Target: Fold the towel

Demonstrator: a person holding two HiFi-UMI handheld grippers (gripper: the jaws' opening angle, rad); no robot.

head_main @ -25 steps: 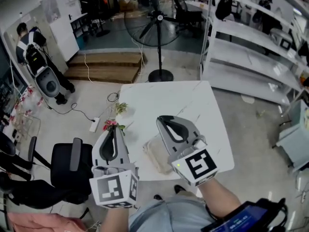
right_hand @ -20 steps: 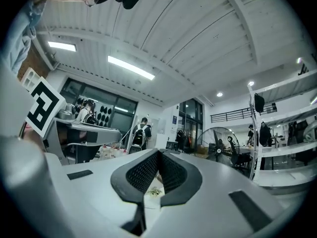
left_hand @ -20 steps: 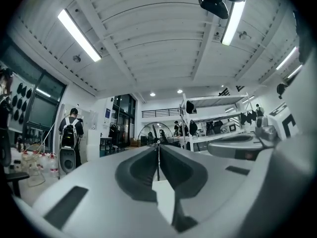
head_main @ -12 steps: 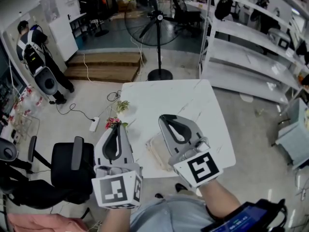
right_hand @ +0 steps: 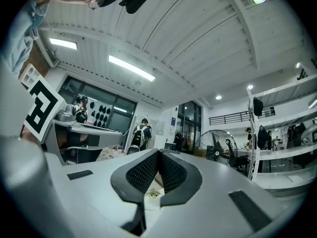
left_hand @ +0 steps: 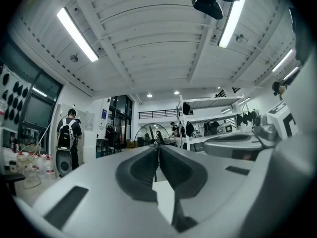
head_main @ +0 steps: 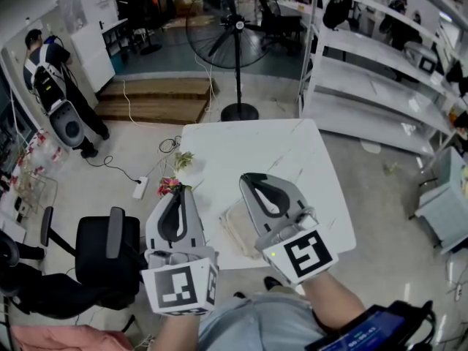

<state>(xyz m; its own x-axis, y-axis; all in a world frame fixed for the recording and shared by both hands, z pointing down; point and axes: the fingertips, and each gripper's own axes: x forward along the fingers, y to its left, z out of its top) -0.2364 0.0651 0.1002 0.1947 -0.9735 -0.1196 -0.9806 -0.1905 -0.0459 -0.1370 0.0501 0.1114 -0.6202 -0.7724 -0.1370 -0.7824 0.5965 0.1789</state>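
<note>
A beige folded towel (head_main: pixel 235 228) lies near the front edge of the white table (head_main: pixel 256 148); its right part is hidden under my right gripper. My left gripper (head_main: pixel 178 193) hovers over the table's left edge, jaws shut and empty. To the right of it my right gripper (head_main: pixel 253 180) is held above the towel, also shut with nothing in it. Both point away from me, about level, clear of the cloth. In the left gripper view the left gripper (left_hand: pixel 158 148) has its pads together, and in the right gripper view the right gripper (right_hand: pixel 158 154) does too.
Pink flowers (head_main: pixel 169 187) and a green sprig (head_main: pixel 183 159) lie at the table's left edge. A standing fan (head_main: pixel 235 28) is behind the table, metal shelves (head_main: pixel 380 72) at right, a black office chair (head_main: pixel 102 247) at left, and a person (head_main: pixel 45 75) far left.
</note>
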